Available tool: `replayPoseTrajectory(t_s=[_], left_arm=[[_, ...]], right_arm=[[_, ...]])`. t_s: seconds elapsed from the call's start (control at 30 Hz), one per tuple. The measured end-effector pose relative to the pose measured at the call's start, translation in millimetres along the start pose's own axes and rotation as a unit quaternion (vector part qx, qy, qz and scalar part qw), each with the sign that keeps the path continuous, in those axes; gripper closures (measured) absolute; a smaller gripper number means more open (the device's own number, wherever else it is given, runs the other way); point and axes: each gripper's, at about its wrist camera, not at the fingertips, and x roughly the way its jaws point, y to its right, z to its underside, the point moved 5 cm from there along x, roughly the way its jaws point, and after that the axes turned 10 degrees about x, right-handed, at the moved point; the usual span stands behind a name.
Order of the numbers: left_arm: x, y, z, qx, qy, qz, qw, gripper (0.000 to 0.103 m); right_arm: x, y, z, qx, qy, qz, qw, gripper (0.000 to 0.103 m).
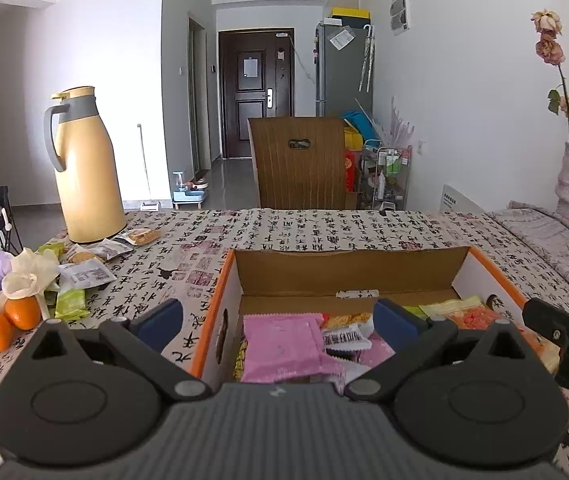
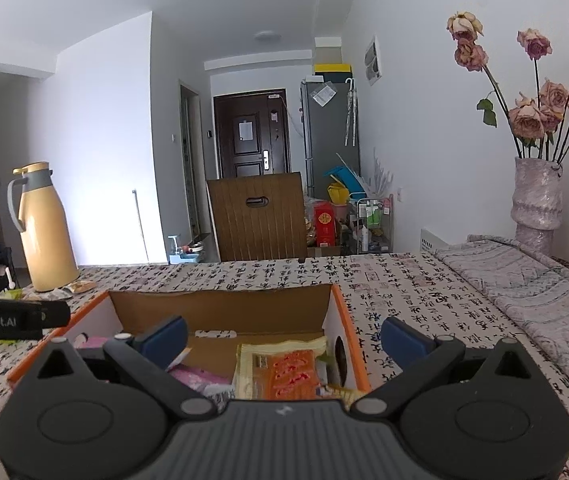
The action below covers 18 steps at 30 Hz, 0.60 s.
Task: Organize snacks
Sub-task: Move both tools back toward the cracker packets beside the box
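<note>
An orange-rimmed cardboard box [image 1: 220, 292] [image 2: 344, 312] sits on the patterned tablecloth and holds several snack packets: a pink one [image 1: 284, 344], a yellow-orange one [image 2: 288, 372] and a white one [image 1: 344, 338]. My left gripper [image 1: 278, 314] hangs open over the box's left side with nothing between its fingers. My right gripper [image 2: 284, 336] is open over the box's right side, its right finger outside the wall. More loose snack packets [image 1: 84, 272] lie on the table to the left, next to the thermos. The right gripper [image 1: 564, 332] shows at the right edge of the left wrist view.
A tall yellow thermos [image 1: 84, 168] [image 2: 44, 228] stands at the table's left, with oranges [image 1: 8, 320] and a white flower near the front left. A pink vase of dried roses [image 2: 536, 200] stands on the right beside folded cloth [image 2: 544, 300]. A wooden chair back [image 1: 300, 160] rises beyond the far edge.
</note>
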Motion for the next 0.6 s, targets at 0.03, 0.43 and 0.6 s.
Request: replayPoseTrajectory(t_s=[0.03, 0.43, 0.6], left_arm=[[-4, 0, 2, 0.001, 0.0, 0.002, 1.0, 0.0], [-36, 1, 29, 0.004, -0.013, 0.017, 0.9998, 0.0], [-42, 0, 48, 0.002, -0.027, 0.025, 0.9993, 0.0]], right_arm=[[-4, 0, 1, -0.002, 0.0, 0.0, 1.0, 0.0], [-47, -3, 24, -0.014, -0.024, -0.009, 1.0, 0.0], [-57, -3, 42, -0.018, -0.044, -0.01, 0.999, 0.0]])
